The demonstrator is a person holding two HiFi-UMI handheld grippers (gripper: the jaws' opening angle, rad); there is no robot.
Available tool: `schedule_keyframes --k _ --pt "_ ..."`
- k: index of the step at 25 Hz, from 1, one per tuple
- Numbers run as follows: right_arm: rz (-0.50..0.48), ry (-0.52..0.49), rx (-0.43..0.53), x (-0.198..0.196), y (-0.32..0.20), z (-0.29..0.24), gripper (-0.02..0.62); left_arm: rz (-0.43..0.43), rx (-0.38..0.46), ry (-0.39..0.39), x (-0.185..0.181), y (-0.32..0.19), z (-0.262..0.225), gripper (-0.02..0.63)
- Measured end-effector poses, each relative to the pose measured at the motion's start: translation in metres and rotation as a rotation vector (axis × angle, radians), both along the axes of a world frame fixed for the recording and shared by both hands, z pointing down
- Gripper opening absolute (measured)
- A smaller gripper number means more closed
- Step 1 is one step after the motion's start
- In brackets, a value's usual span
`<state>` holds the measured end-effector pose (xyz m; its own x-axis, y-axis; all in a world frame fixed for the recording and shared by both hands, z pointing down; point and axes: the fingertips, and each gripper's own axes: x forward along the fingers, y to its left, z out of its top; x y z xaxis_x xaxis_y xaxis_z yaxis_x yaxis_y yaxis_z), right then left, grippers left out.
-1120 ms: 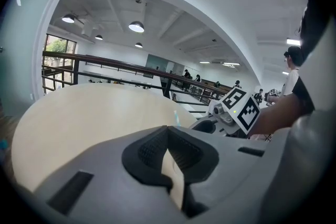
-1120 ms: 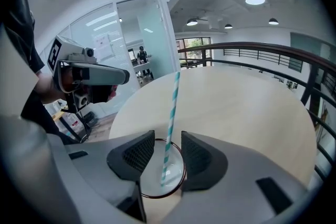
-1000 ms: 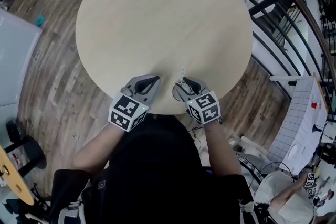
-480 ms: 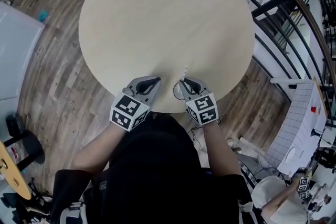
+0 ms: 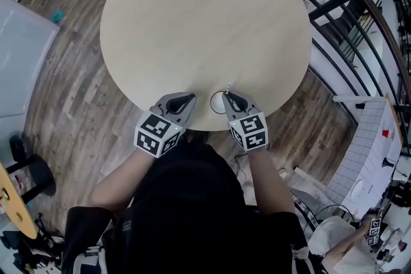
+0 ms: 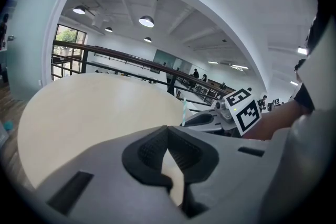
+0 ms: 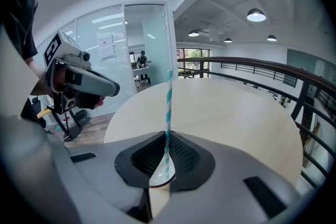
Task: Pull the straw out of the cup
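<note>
A teal-and-white striped straw (image 7: pixel 168 102) stands upright in a small dark-rimmed cup (image 5: pixel 216 101) near the front edge of the round beige table (image 5: pixel 205 22). My right gripper (image 7: pixel 166 136) is over the cup, its jaws closing with the pads pressed on the straw just above the cup's rim (image 7: pixel 160 180). In the head view the right gripper (image 5: pixel 230 98) covers part of the cup, and the straw's (image 5: pixel 227 88) tip pokes out past it. My left gripper (image 5: pixel 187 99) hovers just left of the cup, its tips (image 6: pixel 168 131) together and holding nothing. The straw (image 6: pixel 184 112) also shows in the left gripper view.
Both grippers are close to the table's front edge, by the person's black-clad body (image 5: pixel 186 202). Wooden floor (image 5: pixel 70 93) surrounds the table. A dark railing (image 5: pixel 359 16) curves along the right. A white cabinet (image 5: pixel 19 61) stands at the left.
The right gripper's jaws, wide apart around the cup a second ago, have come together on the straw. The left gripper has barely shifted.
</note>
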<state>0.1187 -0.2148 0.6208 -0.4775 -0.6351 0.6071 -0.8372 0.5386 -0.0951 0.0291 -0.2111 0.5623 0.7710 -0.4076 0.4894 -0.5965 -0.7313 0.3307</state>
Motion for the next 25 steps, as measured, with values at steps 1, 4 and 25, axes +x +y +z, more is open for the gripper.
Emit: schedule_keyframes --k 1,4,25 --pt "0.009 -0.009 0.006 0.002 0.002 -0.004 0.038 0.001 0.003 0.001 0.001 0.001 -0.002 0.005" --pt "0.046 -0.040 0.027 0.011 0.006 -0.018 0.038 0.008 0.016 0.004 0.006 0.005 -0.010 0.005" --pt "0.115 -0.221 0.229 0.043 0.053 -0.157 0.038 0.003 0.201 0.063 0.032 0.037 -0.107 0.005"
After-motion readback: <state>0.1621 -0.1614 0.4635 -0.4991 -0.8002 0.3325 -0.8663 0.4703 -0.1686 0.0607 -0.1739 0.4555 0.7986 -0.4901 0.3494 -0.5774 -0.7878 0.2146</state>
